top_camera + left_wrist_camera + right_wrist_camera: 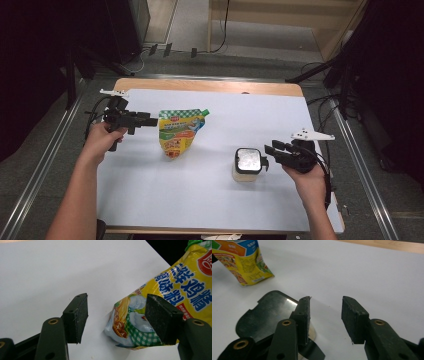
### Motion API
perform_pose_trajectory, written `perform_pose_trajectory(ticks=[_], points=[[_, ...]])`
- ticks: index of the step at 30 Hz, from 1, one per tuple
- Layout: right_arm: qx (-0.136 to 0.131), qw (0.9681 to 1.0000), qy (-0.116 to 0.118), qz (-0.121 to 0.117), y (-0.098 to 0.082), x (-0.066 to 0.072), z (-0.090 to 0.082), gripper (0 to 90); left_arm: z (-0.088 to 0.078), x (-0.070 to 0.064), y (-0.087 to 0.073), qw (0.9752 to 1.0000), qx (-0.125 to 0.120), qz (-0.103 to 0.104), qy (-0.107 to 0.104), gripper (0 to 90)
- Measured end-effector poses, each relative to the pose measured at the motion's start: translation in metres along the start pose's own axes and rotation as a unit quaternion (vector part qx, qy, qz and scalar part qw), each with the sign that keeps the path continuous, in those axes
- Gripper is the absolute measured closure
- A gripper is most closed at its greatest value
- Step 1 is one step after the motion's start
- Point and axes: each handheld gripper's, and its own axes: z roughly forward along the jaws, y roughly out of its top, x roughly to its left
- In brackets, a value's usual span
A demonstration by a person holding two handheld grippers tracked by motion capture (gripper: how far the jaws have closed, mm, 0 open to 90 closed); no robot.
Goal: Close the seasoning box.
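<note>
— On the white mat [200,180], where do the things sit?

— Right of centre stands a small squat container [247,164] with a dark, glossy, rounded-square lid. The right gripper [274,150] sits just beside it, on its right, held level in the person's right hand [310,180], forearm coming up from the bottom edge. In the right gripper view the two black jaws stand apart with bare mat between them, gripping nothing; the lid [267,315] lies just off the near jaw.

— What is inside the container?

— I cannot tell; the lid covers it.

— And the other side?

— Left of centre lies a yellow seasoning pouch [179,132], soft and crinkled, with a green checked top band and a green cap at its upper corner. The left gripper [150,121] points level at it from the left, held in the left hand [102,140]. In the left gripper view the jaws are spread wide; the pouch's lower corner [132,327] lies ahead between them, untouched by the pads.
</note>
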Motion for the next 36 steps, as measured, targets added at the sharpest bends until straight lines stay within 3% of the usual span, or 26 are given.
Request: perform_pose_trajectory(ticks=[13,19,36], points=[[-0.009,0.9996,-0.024,0.012,-0.012,-0.022,0.001,51.0,0.001,0.001,-0.001,1.0000,0.002,0.001,-0.001,36.1],[-0.010,0.9994,-0.029,0.015,-0.017,-0.027,0.007,44.9,0.002,0.001,-0.001,1.0000,0.005,0.003,0.000,36.1],[-0.005,0.9992,-0.033,0.023,-0.025,-0.034,0.017,42.3,0.003,0.004,-0.002,1.0000,0.009,0.001,0.002,35.9]])
